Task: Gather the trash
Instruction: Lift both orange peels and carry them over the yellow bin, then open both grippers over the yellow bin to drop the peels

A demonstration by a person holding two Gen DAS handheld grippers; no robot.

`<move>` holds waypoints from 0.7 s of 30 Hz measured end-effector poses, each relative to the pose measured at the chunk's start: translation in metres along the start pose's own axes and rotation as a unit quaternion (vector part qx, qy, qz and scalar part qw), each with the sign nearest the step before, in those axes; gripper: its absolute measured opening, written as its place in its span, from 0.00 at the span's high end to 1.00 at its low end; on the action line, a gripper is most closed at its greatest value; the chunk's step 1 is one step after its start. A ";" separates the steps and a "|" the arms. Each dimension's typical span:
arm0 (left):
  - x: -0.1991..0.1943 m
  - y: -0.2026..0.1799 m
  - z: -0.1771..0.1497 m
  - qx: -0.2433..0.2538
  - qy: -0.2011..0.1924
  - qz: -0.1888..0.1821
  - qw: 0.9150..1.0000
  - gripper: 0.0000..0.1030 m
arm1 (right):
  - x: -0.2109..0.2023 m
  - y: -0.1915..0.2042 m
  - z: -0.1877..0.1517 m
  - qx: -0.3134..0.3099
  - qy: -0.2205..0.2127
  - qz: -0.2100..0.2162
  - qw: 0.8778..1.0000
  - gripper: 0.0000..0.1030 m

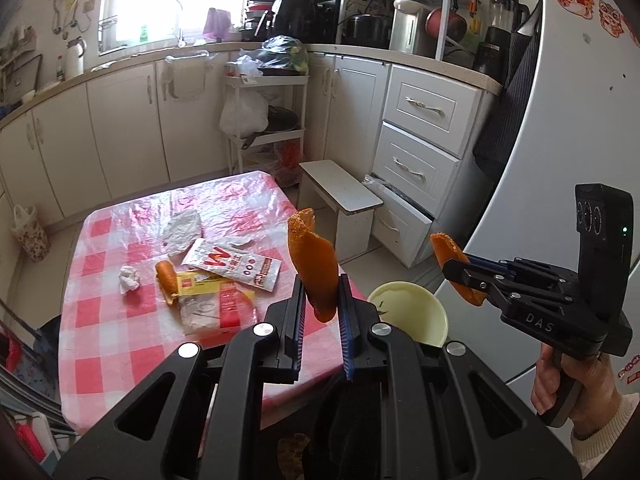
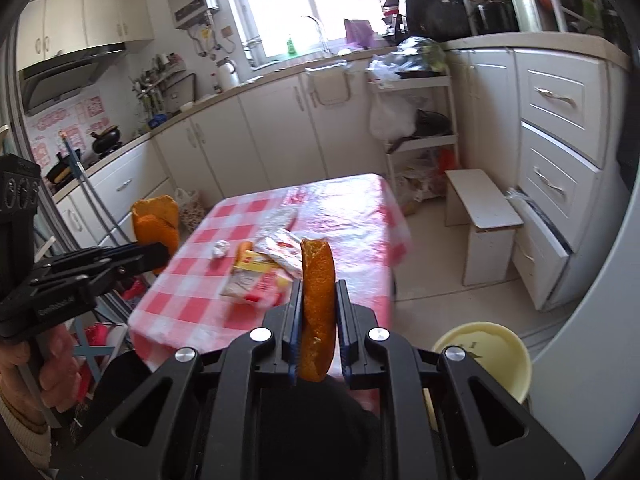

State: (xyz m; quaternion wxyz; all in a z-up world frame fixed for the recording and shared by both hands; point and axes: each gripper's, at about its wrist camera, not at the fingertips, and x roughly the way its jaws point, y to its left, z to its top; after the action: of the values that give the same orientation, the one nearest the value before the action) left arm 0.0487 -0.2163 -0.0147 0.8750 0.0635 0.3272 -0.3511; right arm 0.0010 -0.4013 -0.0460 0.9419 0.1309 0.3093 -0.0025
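My left gripper [image 1: 320, 280] is shut on a long piece of orange peel [image 1: 314, 268], held above the table's near right corner. My right gripper [image 2: 318, 284] is shut on another orange peel [image 2: 318, 304]; it also shows in the left wrist view [image 1: 450, 270] with its peel [image 1: 446, 248], above and right of a pale yellow bin [image 1: 416, 312]. The bin also shows in the right wrist view [image 2: 488, 356]. On the red-checked table [image 1: 100, 320] lie a third peel [image 1: 168, 280], a crumpled tissue [image 1: 129, 279], a white-red wrapper [image 1: 236, 264], a yellow-red packet [image 1: 216, 300] and crumpled plastic [image 1: 184, 230].
A white stool [image 1: 340, 192] stands beyond the table's right side. White drawers [image 1: 420, 160], the lowest pulled open, and a fridge [image 1: 580, 120] are on the right. A white shelf cart [image 1: 266, 120] stands behind the table. Cabinets line the back wall.
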 end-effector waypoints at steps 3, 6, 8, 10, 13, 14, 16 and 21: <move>0.022 -0.022 0.002 0.016 0.018 -0.017 1.000 0.86 | 0.001 -0.027 -0.010 0.025 0.009 -0.019 0.999 0.84; 0.051 -0.045 0.003 0.029 0.042 -0.035 0.998 0.86 | 0.008 -0.056 -0.021 0.051 0.021 -0.036 0.998 0.84; 0.075 -0.061 0.001 0.039 0.062 -0.046 0.996 0.86 | 0.015 -0.076 -0.029 0.069 0.031 -0.048 0.996 0.84; 0.096 -0.074 0.001 0.046 0.081 -0.056 0.994 0.86 | 0.022 -0.091 -0.034 0.081 0.040 -0.057 0.994 0.84; 0.130 -0.096 0.005 0.056 0.108 -0.068 0.990 0.86 | 0.037 -0.113 -0.038 0.095 0.057 -0.071 0.991 0.84; 0.142 -0.103 0.007 0.058 0.116 -0.073 0.989 0.86 | 0.041 -0.119 -0.039 0.098 0.061 -0.075 0.991 0.84; 0.166 -0.116 0.010 0.064 0.135 -0.079 0.986 0.86 | 0.052 -0.132 -0.040 0.104 0.074 -0.086 0.988 0.82; 0.237 -0.151 0.015 0.080 0.199 -0.076 0.974 0.81 | 0.064 -0.167 -0.047 0.135 0.091 -0.133 0.978 0.46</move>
State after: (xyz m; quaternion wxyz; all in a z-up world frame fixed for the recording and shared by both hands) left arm 0.0858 -0.4696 -0.1315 0.7555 0.1773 0.4691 -0.4217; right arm 0.0113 -0.5460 -0.1604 0.8748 0.2138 0.4052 -0.1575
